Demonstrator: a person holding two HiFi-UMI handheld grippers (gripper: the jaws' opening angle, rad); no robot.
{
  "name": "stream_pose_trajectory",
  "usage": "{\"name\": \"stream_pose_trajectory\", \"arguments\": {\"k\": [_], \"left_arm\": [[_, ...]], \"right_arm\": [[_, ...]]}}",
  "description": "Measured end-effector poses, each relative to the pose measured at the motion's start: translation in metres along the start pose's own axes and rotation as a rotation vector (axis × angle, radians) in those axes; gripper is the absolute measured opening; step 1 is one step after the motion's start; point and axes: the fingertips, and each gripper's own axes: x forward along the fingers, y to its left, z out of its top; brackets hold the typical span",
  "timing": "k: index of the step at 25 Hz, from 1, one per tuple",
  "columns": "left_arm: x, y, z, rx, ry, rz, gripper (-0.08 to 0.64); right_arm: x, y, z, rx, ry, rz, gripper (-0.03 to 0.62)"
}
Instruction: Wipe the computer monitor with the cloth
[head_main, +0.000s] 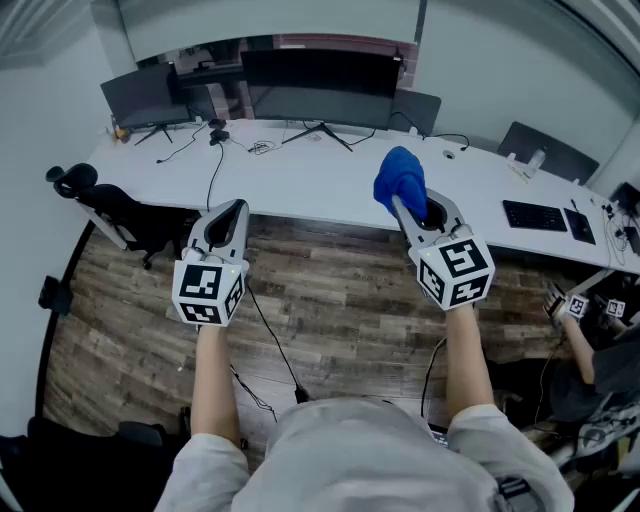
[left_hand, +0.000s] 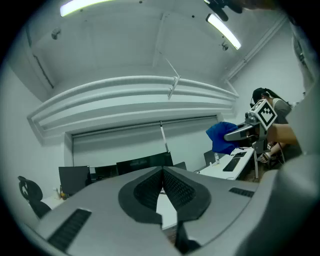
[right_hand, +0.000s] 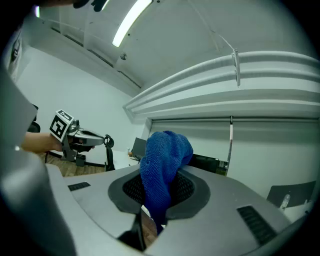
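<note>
Blue cloth (head_main: 400, 182): textured weave, bunched into a lump. It is clamped between the jaws of the right gripper (head_main: 404, 207). Most of it is heaped above the tips, and a tail hangs down between the ribbed pads (right_hand: 183, 188). It is held in the air over the near edge of the desk (head_main: 320, 185), well apart from the monitor (head_main: 320, 75).
Right gripper: jaws closed onto the cloth, with fabric filling the gap between them. It touches nothing else. The right marker cube (head_main: 455, 270) sits at its rear, above the person's wrist.
Left gripper (head_main: 236, 208): jaws pressed together at the tips, nothing between them, touching nothing. It hangs over the floor (head_main: 330, 300) just short of the desk's near edge. It is about level with the right gripper and well apart from it. The left marker cube (head_main: 208, 290) sits at its rear.
Monitor: wide, dark screen on a splayed stand, at the middle of the desk's far edge.
Second monitor (head_main: 140, 97): smaller, dark, at the desk's far left corner.
Desk: white, long and curved, with loose cables (head_main: 215, 150) lying toward its left end.
Keyboard (head_main: 535, 215): black, toward the desk's right end, close to the near edge.
Office chair (head_main: 105, 205): black, at the desk's left end.
Floor: wood-grain planks, with a thin black cable trailing across them.
Second person (head_main: 590, 350): at the right edge of the head view, beside the desk's right end, only partly in frame.
</note>
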Motion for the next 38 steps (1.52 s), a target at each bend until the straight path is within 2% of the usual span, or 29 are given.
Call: {"name": "stream_pose_trajectory", "arguments": {"k": [7,13,17,22,27,38], "left_arm": [[-0.013,0.011,-0.016,-0.018,0.012,-0.031,0.018],[-0.020,0.020,-0.034,-0.025,0.022,-0.125,0.018],[-0.010,0.033,-0.044,-0.027,0.011,-0.133,0.018],[0.027,0.057,-0.063,-0.027,0.019,-0.111,0.018],[0.094,0.080,-0.079,-0.006,0.041,-0.082,0.018],[0.316,0.126,-0.087,-0.031,0.082,-0.014,0.018]], "right_arm": [[0.008,0.026,-0.001,0.026,-0.002,0.002,0.081],[0.019,0.050,-0.007,0.079,0.010,-0.029,0.080],[0.037,0.058,-0.011,0.075,0.019,-0.032,0.081],[0.076,0.045,-0.016,0.076,0.004,-0.035,0.083],[0.140,0.003,-0.034,0.074,0.012,-0.023,0.084],[0.313,-0.149,-0.052,0.057,0.017,0.034,0.084]]}}
